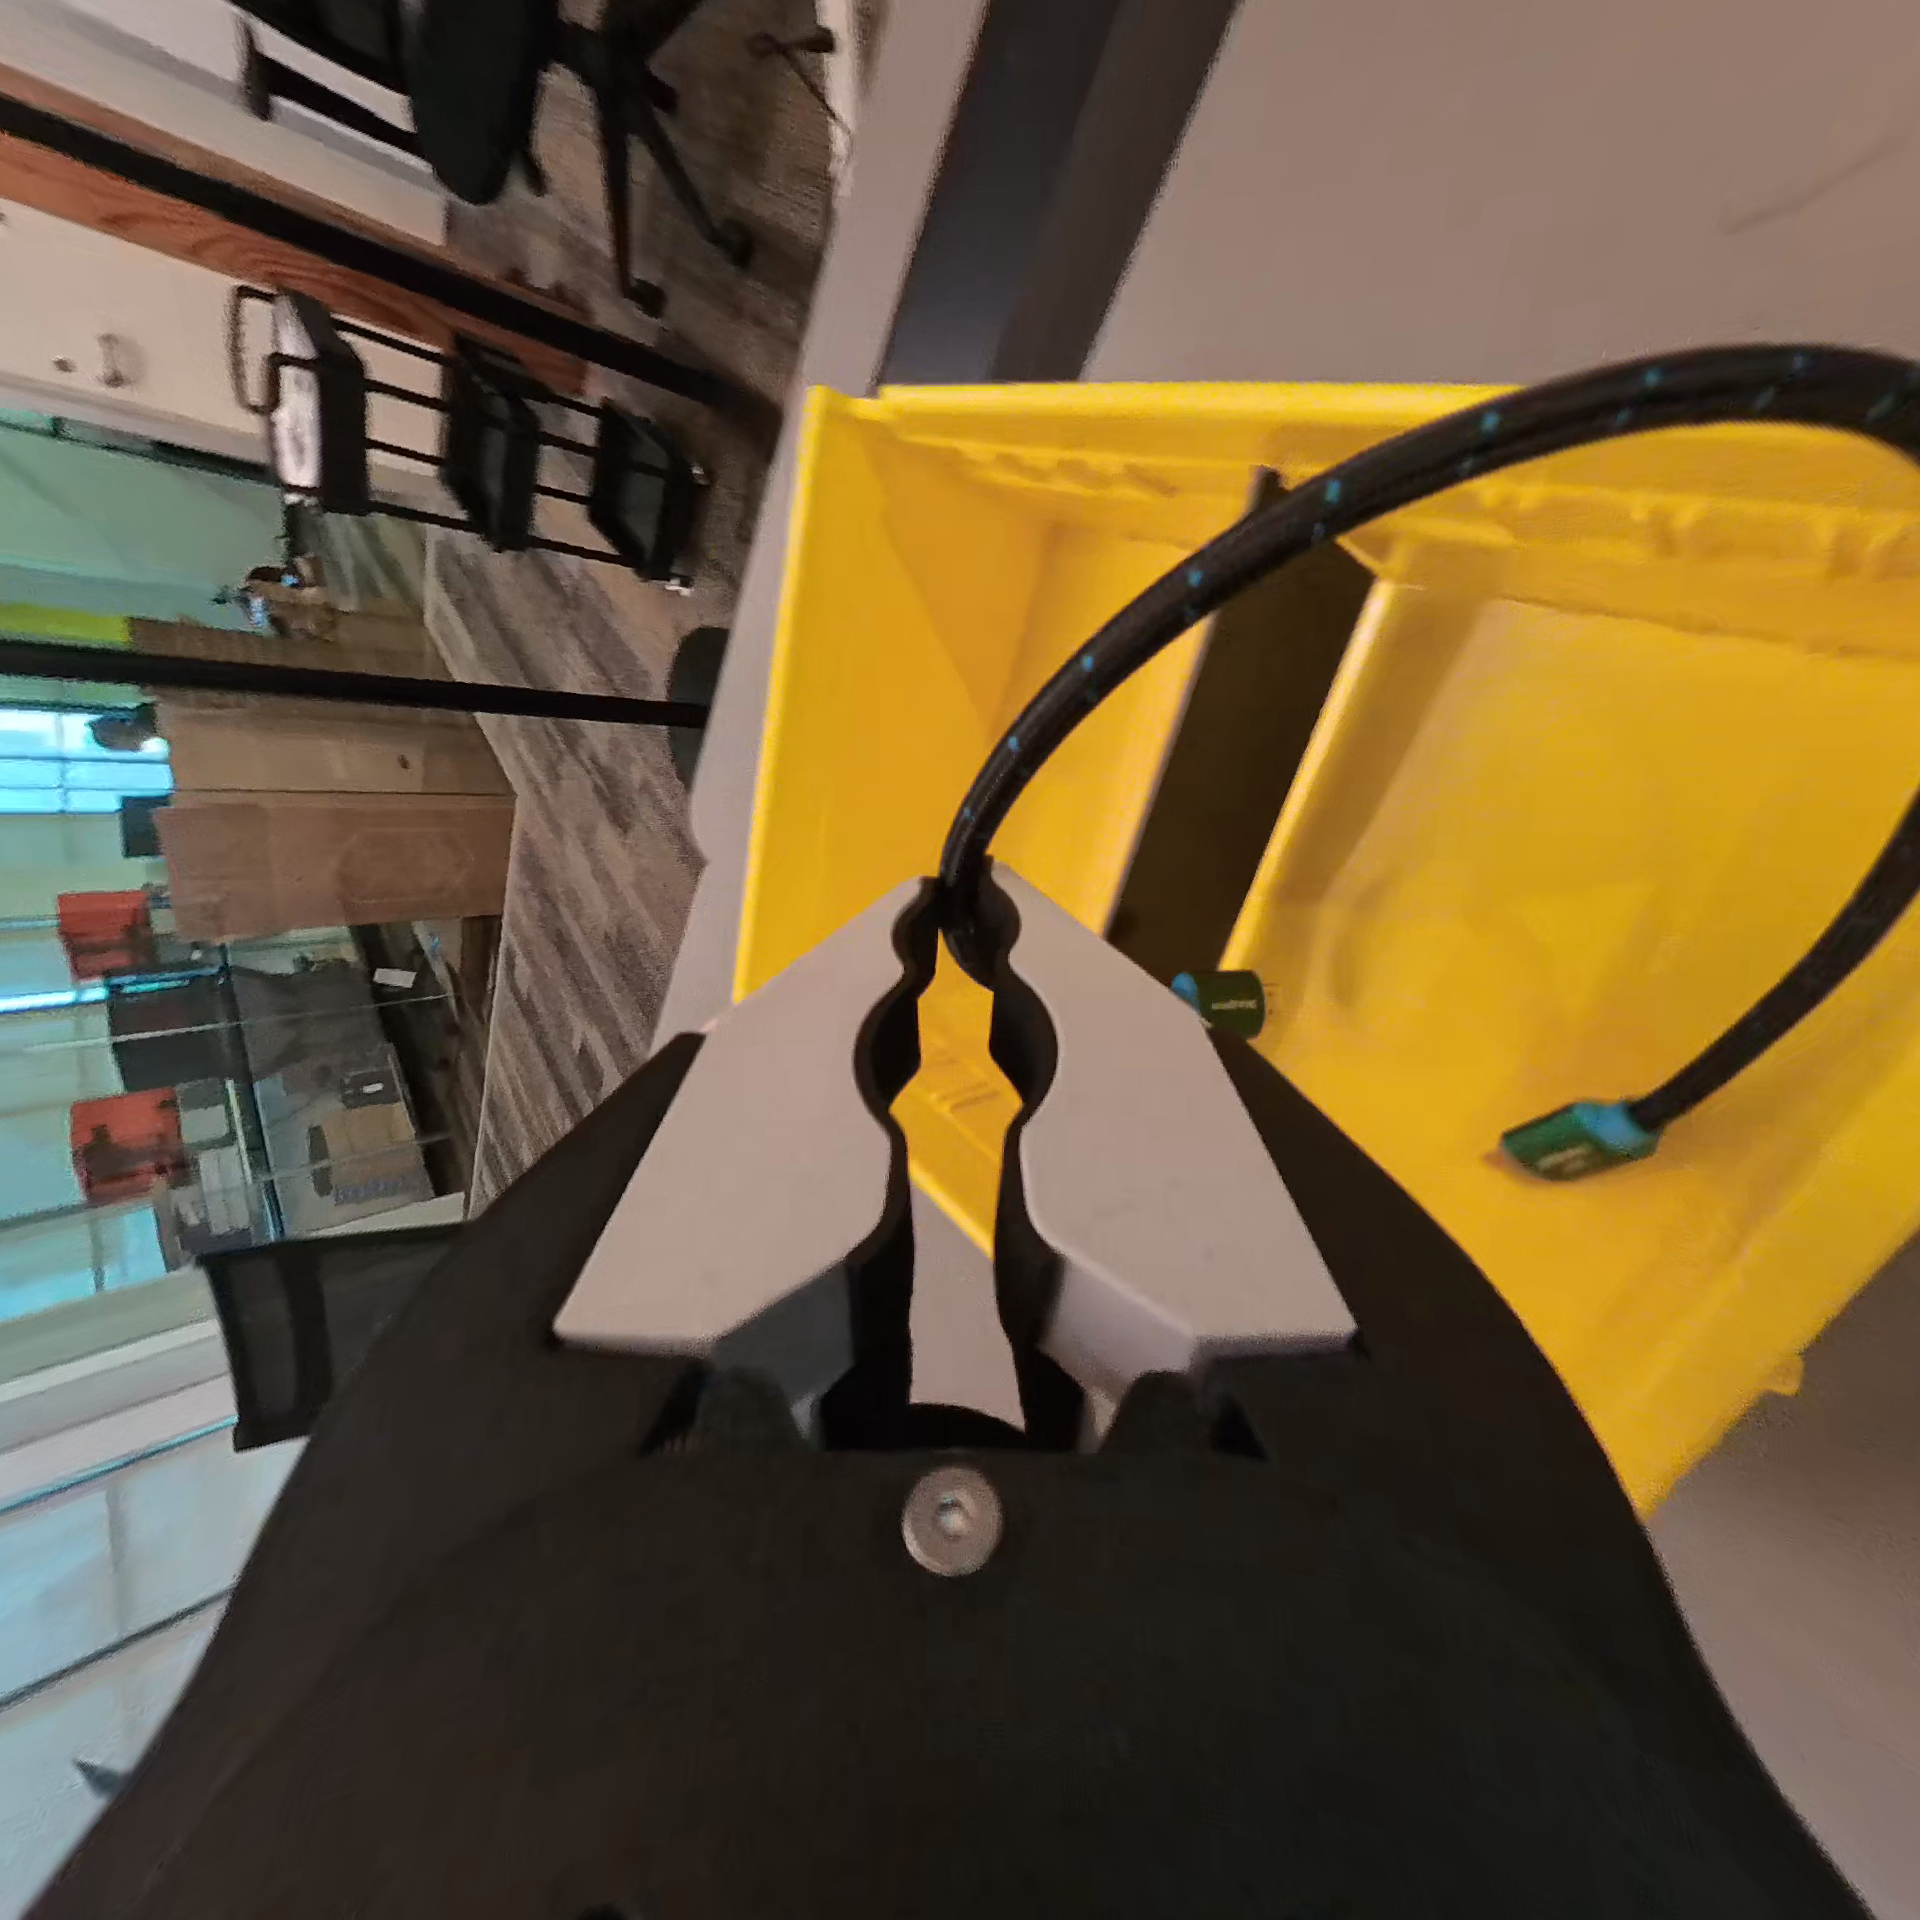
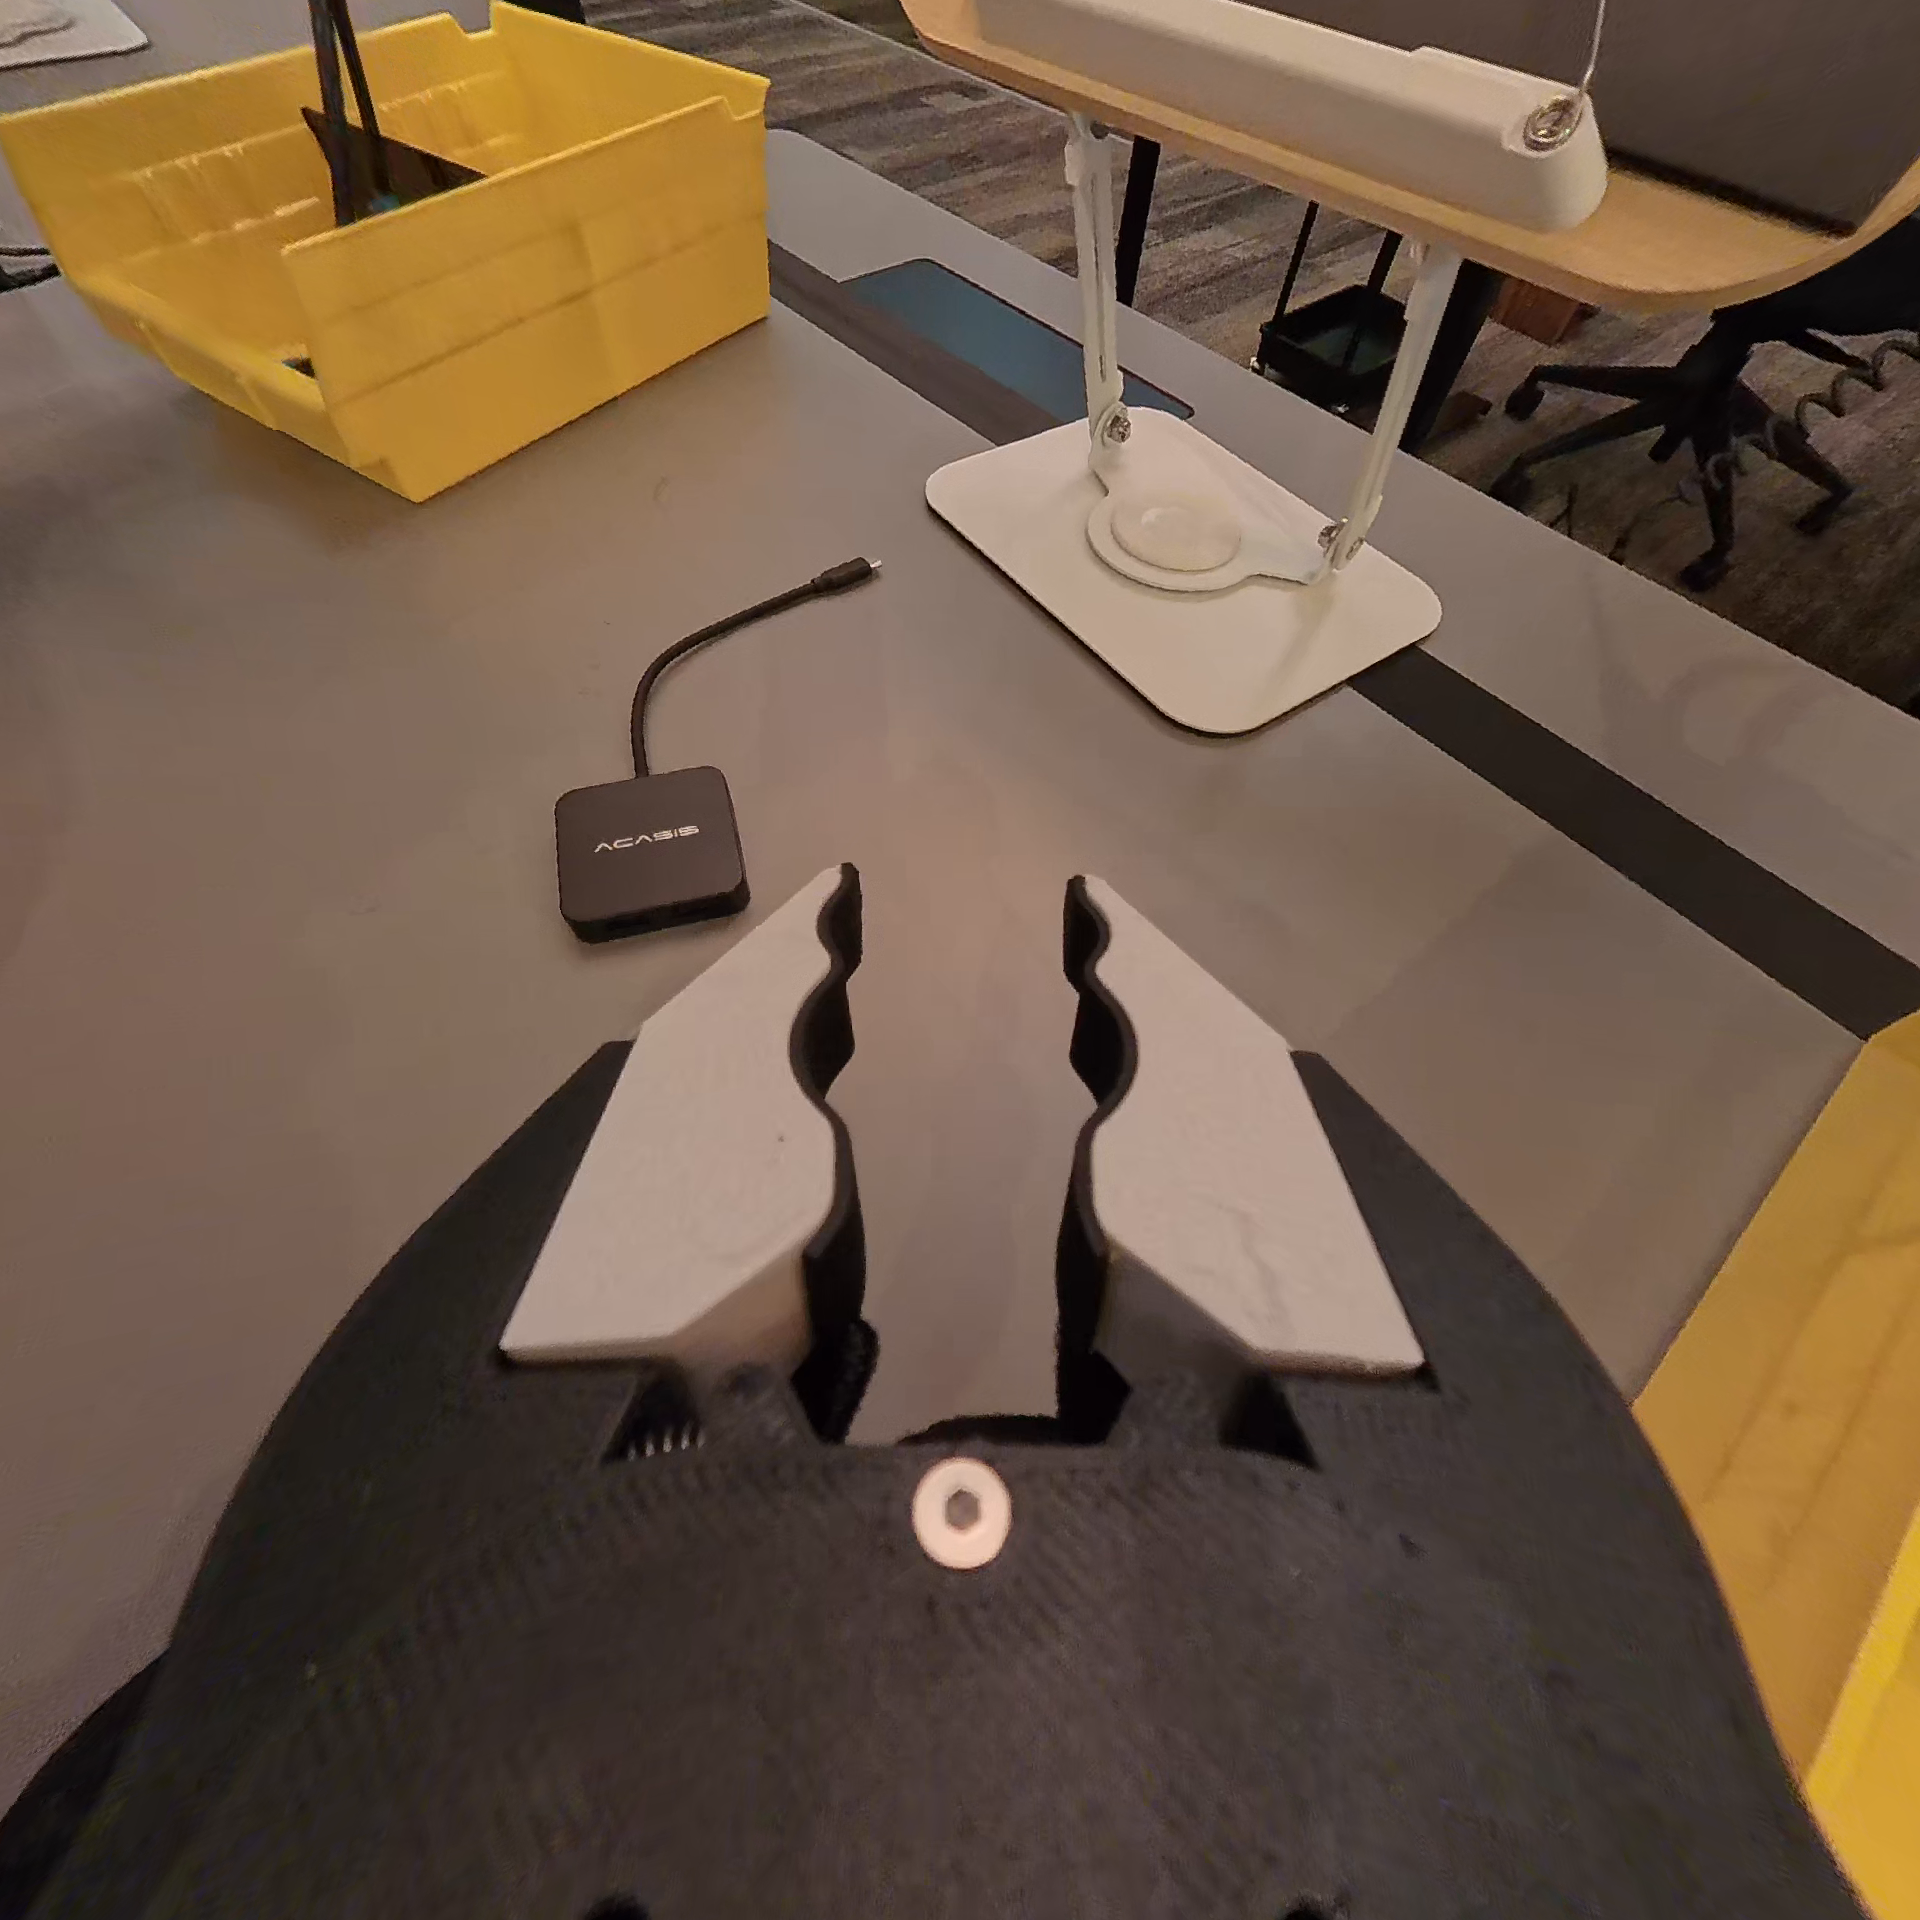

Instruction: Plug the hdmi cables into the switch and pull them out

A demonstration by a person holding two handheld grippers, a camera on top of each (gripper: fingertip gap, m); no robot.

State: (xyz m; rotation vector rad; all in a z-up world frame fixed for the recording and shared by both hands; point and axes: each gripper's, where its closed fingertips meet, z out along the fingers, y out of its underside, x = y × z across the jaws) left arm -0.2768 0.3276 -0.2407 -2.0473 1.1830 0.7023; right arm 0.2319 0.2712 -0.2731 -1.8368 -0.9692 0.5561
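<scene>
In the left wrist view my left gripper (image 1: 951, 914) is shut on a black braided HDMI cable (image 1: 1174, 613) at its tips, over the yellow bin (image 1: 1558, 831). The cable arcs up and right, and a green and blue plug (image 1: 1574, 1138) on a cable lies in the bin. A second green plug (image 1: 1221, 1003) shows beside my right finger. In the right wrist view my right gripper (image 2: 961, 894) is open and empty above the grey table (image 2: 312, 727). The black switch (image 2: 649, 852) lies just left of its tips, with its short cable (image 2: 727, 634) running away from me.
The yellow bin (image 2: 540, 281) stands at the far left of the table with a black divider in it. A white lamp base (image 2: 1195, 582) stands to the right of the switch. A second yellow bin edge (image 2: 1818, 1403) is at the right. Office chairs stand beyond the table. My hands' fingertips stand some 50 centimeters from each other. The black switch (image 2: 649, 852) sits 15 centimeters or so from the ends of my right fingers.
</scene>
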